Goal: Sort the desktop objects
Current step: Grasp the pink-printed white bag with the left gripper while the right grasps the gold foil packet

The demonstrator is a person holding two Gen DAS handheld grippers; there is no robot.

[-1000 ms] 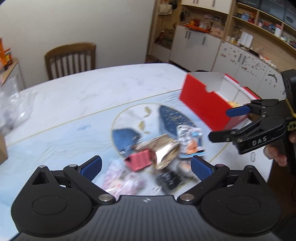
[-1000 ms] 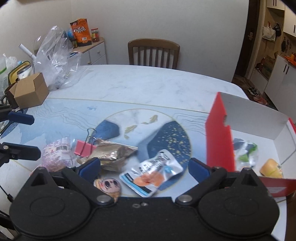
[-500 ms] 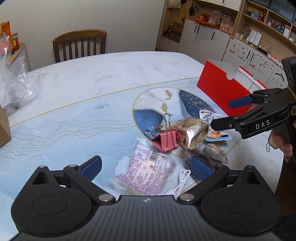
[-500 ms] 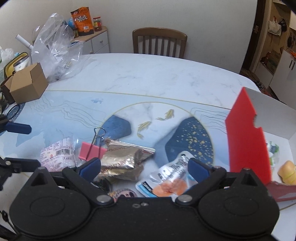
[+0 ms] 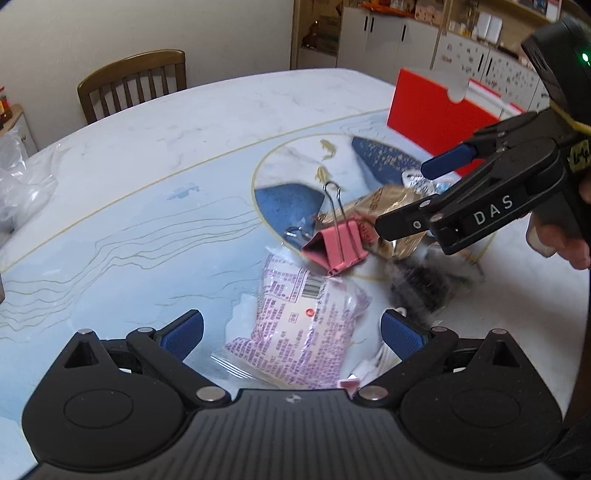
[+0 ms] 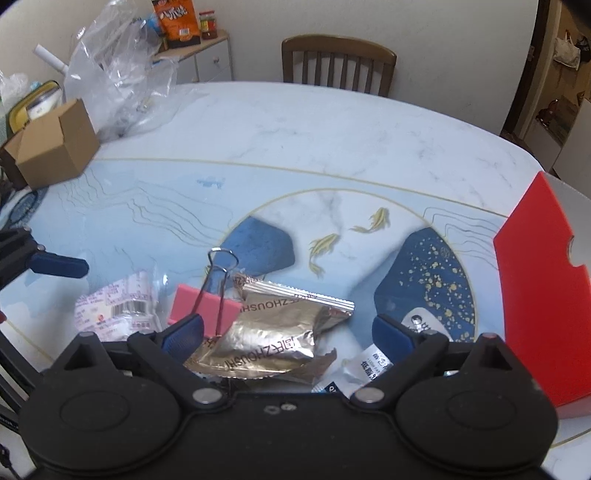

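Both tongs are spread, nothing gripped: right tongs (image 6: 288,328) are lowered astride the gold packet (image 6: 273,332), left tongs (image 5: 291,332) over the pink packet (image 5: 299,325).

Premises: a private home, dining area. A large oval marble-patterned table (image 6: 332,147) fills the space ahead of the grippers, a wooden dining chair (image 6: 338,59) at its far edge. Beyond the left gripper, white cupboards (image 5: 391,37) and cluttered open shelving (image 5: 517,14); far left of the right gripper, a snack bag (image 6: 176,16) on a sideboard.
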